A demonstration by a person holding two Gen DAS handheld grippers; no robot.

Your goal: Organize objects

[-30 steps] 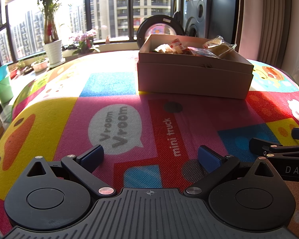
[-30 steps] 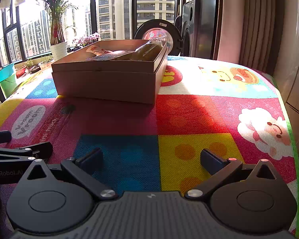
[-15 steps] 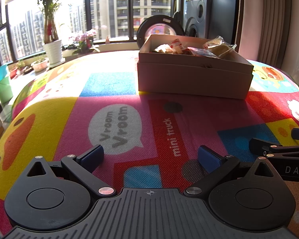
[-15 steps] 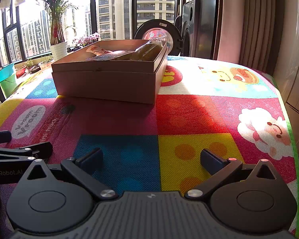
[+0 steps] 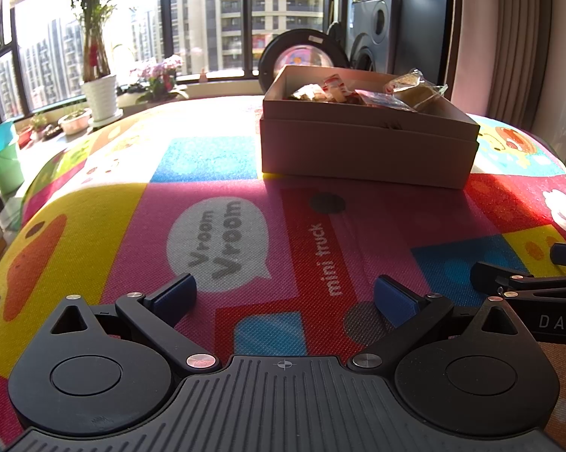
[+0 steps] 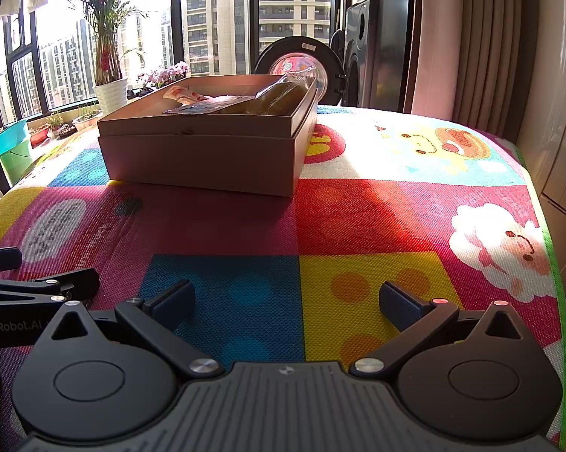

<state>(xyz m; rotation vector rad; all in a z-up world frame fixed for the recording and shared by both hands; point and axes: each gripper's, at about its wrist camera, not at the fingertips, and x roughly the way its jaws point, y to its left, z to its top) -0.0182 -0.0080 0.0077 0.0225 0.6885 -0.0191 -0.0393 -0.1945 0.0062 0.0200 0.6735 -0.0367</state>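
Observation:
A brown cardboard box (image 5: 365, 150) stands on the colourful play mat (image 5: 215, 233), far ahead of both grippers. It holds several wrapped snack packets (image 5: 358, 92). The box also shows in the right wrist view (image 6: 203, 158), with packets (image 6: 245, 100) inside. My left gripper (image 5: 284, 293) is open and empty, low over the mat near its front. My right gripper (image 6: 286, 301) is open and empty, also low over the mat. Each gripper shows at the edge of the other's view: the right one (image 5: 527, 282) and the left one (image 6: 38, 286).
A potted plant in a white pot (image 5: 100, 96), small flower pots and a green bucket (image 5: 2, 158) stand by the windows at the left. A washing machine with an open round door (image 6: 301, 66) stands behind the box. The mat's right edge (image 6: 550, 263) drops off near a curtain.

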